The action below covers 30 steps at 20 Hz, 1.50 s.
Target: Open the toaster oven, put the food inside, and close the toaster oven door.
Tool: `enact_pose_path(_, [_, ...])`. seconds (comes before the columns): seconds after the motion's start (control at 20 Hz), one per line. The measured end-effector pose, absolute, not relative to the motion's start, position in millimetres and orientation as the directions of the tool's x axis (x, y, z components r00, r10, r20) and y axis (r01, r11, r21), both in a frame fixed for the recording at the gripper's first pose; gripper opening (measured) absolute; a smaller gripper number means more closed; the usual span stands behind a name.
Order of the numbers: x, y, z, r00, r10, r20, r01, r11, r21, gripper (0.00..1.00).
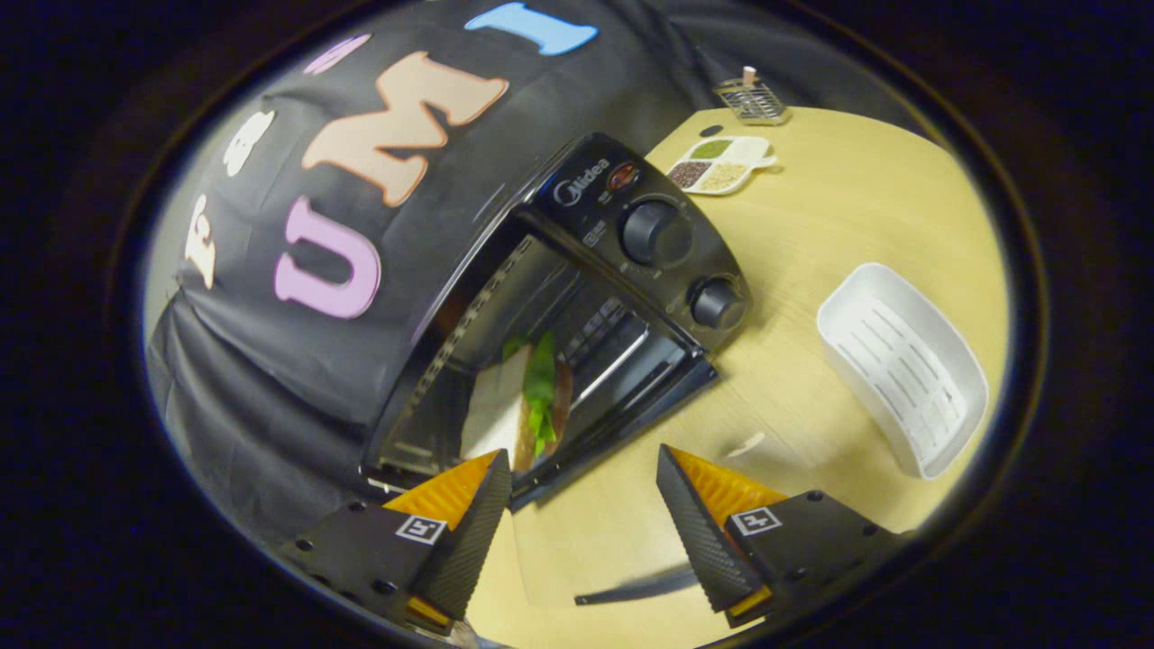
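One black toaster oven with two knobs sits on the yellow wooden table just ahead of the fingers, door open, one sandwich inside. Fingers spread, holding nothing. One white slotted plastic basket beyond the right finger.

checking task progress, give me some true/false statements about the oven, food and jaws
1. The oven door is open. True.
2. The sandwich sits inside the oven. True.
3. The gripper is shut on the sandwich. False: its jaws stand open and apart, holding nothing, with the sandwich just ahead of them.
4. The white basket holds food. False: it looks empty.
5. The basket sits on top of the oven. False: it rests on the table beside it.
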State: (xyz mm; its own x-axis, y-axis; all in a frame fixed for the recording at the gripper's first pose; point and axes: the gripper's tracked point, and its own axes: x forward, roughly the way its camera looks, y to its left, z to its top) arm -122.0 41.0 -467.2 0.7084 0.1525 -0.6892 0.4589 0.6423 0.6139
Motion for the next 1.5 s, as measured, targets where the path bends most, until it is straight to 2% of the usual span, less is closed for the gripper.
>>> enact_pose_path(0.4, [-206.4, 54.4, -474.5, 0.561, 0.279, -0.780, 0.324, 0.793, 0.516, 0.99])
enact_pose_path(0.75, [-238.0, 42.3, -502.6, 0.476, 0.231, -0.849, 0.231, 0.898, 0.374, 0.98])
enact_pose_path(1.2, [-224.8, 29.0, -490.7, 0.510, 0.212, -0.834, 0.191, 0.917, 0.350, 0.98])
enact_pose_path(1.5, [-199.8, 25.9, -441.0, 0.611, 0.198, -0.767, 0.088, 0.945, 0.314, 0.98])
